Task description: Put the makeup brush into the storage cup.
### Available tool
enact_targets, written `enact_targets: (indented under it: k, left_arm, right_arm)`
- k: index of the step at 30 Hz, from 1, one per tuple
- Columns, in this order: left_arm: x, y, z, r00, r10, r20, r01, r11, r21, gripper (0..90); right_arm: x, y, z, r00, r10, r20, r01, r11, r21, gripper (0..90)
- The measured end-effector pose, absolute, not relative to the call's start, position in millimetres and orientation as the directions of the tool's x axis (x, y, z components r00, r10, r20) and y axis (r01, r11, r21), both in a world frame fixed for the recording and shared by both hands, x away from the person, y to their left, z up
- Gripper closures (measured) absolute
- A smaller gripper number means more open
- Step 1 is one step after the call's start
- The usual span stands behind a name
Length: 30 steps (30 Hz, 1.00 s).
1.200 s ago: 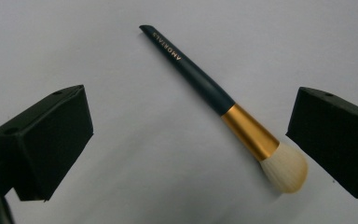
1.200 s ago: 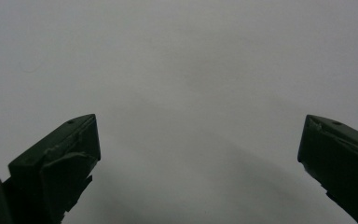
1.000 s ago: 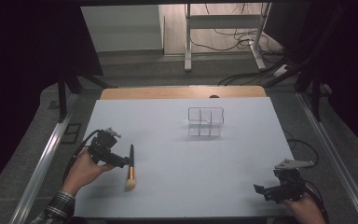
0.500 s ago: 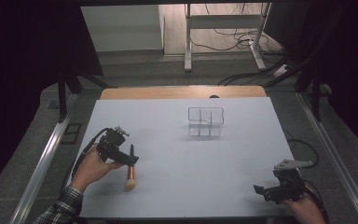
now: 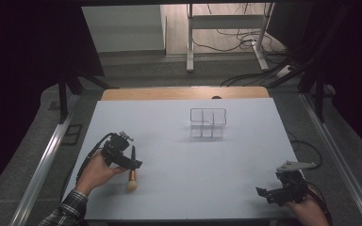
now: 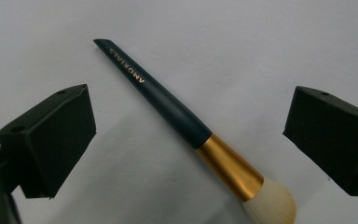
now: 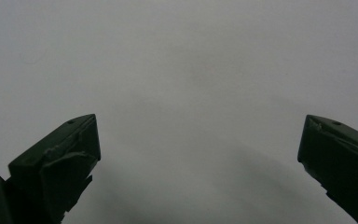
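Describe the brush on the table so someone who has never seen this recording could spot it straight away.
On the white table, look to the near left, where the left hand-held gripper hovers with its jaws open on either side of it. The makeup brush lies flat there: dark handle with gold lettering, gold collar, pale bristles pointing toward the person. The other item, a clear divided organizer, sits farther back.

The brush (image 6: 177, 109) has a matt dark handle, shiny gold metal ferrule and soft pale bristles; the table (image 5: 245, 155) looks smooth, matt white.
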State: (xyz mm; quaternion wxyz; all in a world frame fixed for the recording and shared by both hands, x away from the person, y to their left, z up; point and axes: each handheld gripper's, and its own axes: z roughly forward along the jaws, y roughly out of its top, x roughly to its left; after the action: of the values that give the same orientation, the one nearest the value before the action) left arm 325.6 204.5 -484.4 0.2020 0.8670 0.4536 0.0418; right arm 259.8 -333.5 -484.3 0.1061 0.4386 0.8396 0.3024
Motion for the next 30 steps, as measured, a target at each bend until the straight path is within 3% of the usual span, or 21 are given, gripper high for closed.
enact_targets:
  k: [30]
  left_arm:
    - [315.1,195.8,-517.4,0.588,0.805,-0.079,0.782,-0.541,0.311,10.1]
  right_arm:
    - [259.5,-331.2,-486.3,-0.609,0.789,0.079,0.669,0.458,0.585,0.0]
